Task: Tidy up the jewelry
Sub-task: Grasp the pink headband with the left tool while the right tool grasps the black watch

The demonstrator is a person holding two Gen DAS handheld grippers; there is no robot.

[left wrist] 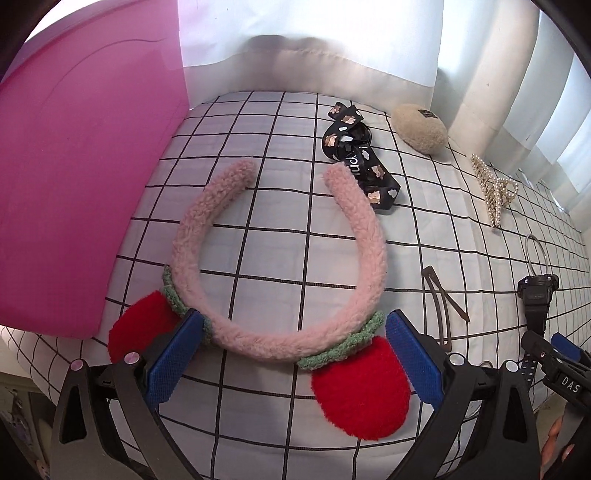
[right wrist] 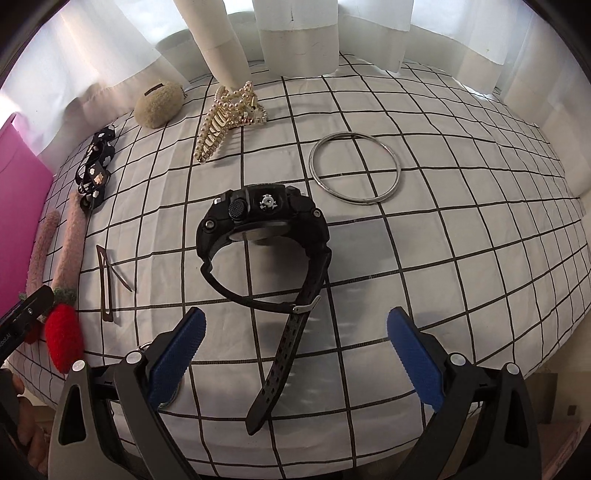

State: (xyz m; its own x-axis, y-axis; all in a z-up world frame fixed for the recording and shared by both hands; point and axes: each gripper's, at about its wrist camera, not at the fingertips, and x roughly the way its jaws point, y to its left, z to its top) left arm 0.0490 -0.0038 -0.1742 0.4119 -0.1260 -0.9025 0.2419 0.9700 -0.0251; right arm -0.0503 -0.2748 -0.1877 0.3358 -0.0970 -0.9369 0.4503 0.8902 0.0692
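A fuzzy pink headband (left wrist: 365, 229) with two red ears and green trim lies flat on the checked cloth, also visible at the left edge as the headband (right wrist: 70, 236). My left gripper (left wrist: 295, 328) stands open with its blue pads on either side of the band's base, one ear (left wrist: 364, 387) lying between them. A black wristwatch (right wrist: 266, 225) stands on its side just ahead of my right gripper (right wrist: 295, 328), which is open with the watch strap (right wrist: 277, 369) lying between its pads. The watch (left wrist: 537, 295) shows at the right of the left wrist view.
A pink box (left wrist: 74, 166) stands at the left. On the cloth lie a black printed ribbon (left wrist: 354, 151), a beige plush clip (left wrist: 419, 127), a pearl claw clip (right wrist: 225, 114), a silver bangle (right wrist: 354, 168) and a brown snap clip (right wrist: 107, 284). White curtains (right wrist: 295, 33) hang behind.
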